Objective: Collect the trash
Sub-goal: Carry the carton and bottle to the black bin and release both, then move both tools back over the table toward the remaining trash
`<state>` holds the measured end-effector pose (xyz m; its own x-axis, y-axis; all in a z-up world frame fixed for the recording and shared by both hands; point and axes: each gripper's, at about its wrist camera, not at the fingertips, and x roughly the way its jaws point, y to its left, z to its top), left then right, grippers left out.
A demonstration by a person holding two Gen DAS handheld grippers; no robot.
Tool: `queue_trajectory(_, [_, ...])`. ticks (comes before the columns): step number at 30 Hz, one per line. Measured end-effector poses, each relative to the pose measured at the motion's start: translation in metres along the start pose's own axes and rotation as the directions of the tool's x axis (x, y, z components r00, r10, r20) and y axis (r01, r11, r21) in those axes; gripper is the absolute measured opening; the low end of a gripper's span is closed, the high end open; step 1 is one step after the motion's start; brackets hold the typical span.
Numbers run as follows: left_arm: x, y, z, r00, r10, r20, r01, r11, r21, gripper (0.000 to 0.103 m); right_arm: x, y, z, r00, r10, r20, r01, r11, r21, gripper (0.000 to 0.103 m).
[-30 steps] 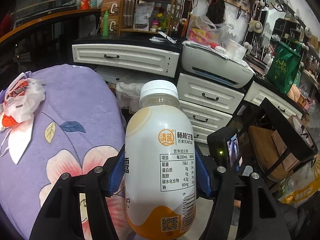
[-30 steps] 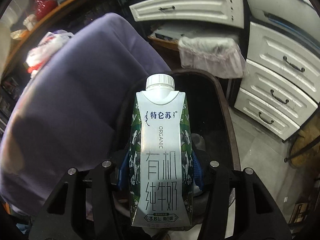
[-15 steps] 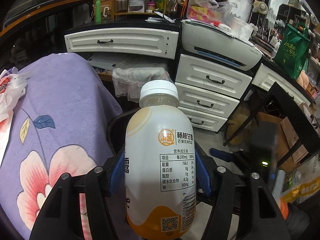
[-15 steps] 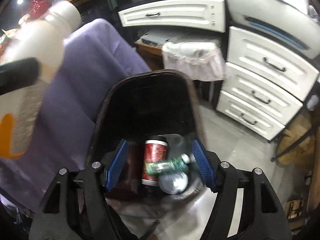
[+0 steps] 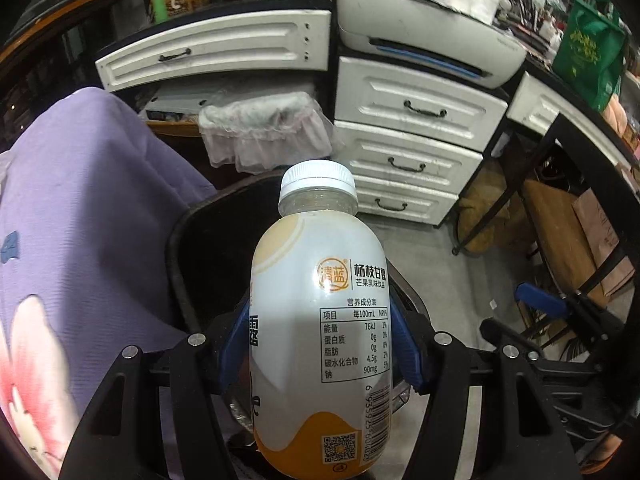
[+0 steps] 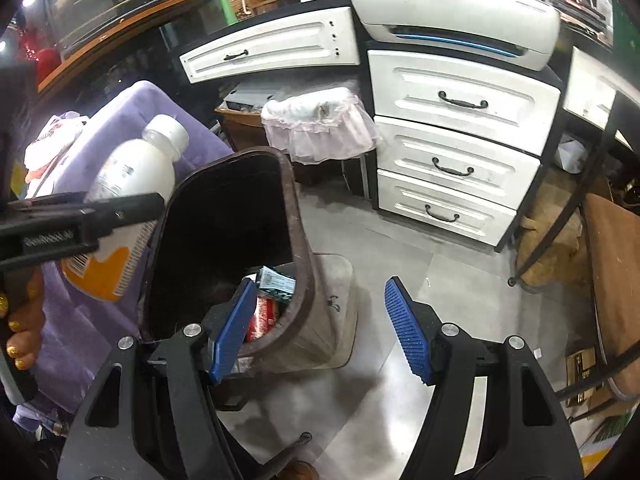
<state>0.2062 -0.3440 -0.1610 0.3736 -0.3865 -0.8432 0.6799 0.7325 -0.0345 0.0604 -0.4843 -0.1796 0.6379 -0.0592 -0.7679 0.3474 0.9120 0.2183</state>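
My left gripper [image 5: 320, 344] is shut on a white and orange drink bottle [image 5: 320, 320] with a white cap, held upright above the dark trash bin [image 5: 192, 248]. In the right wrist view the same bottle [image 6: 124, 196] hangs at the bin's left rim. My right gripper [image 6: 320, 324] is open and empty, just right of the brown trash bin [image 6: 296, 240]. Inside the bin lie a red can [image 6: 266, 312] and the green and white milk carton [image 6: 276, 280].
A purple flowered cloth [image 5: 80, 240] covers the surface left of the bin. White drawers [image 6: 460, 152] and a printer [image 6: 456, 4] stand behind. A second bin with a pink liner [image 6: 320, 120] is beyond. A dark rack [image 5: 560, 240] stands at right.
My right gripper let the milk carton drop into the bin, opened, and drew back to the right. My left gripper carried the bottle from the cloth over the bin.
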Motion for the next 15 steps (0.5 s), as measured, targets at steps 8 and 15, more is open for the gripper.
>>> queue_trajectory(8, [0.015, -0.011, -0.005, 1.000, 0.001, -0.027, 0.000, 0.999, 0.044, 0.071, -0.003, -0.011, -0.006, 0.999, -0.039, -0.007, 0.039, 0.999, 0.023, 0.067])
queue_trajectory(15, [-0.005, -0.003, -0.002, 0.999, -0.032, 0.023, 0.032, 0.999, -0.003, 0.085, -0.010, -0.010, 0.001, 0.999, -0.051, 0.012, 0.051, 0.998, 0.024, 0.068])
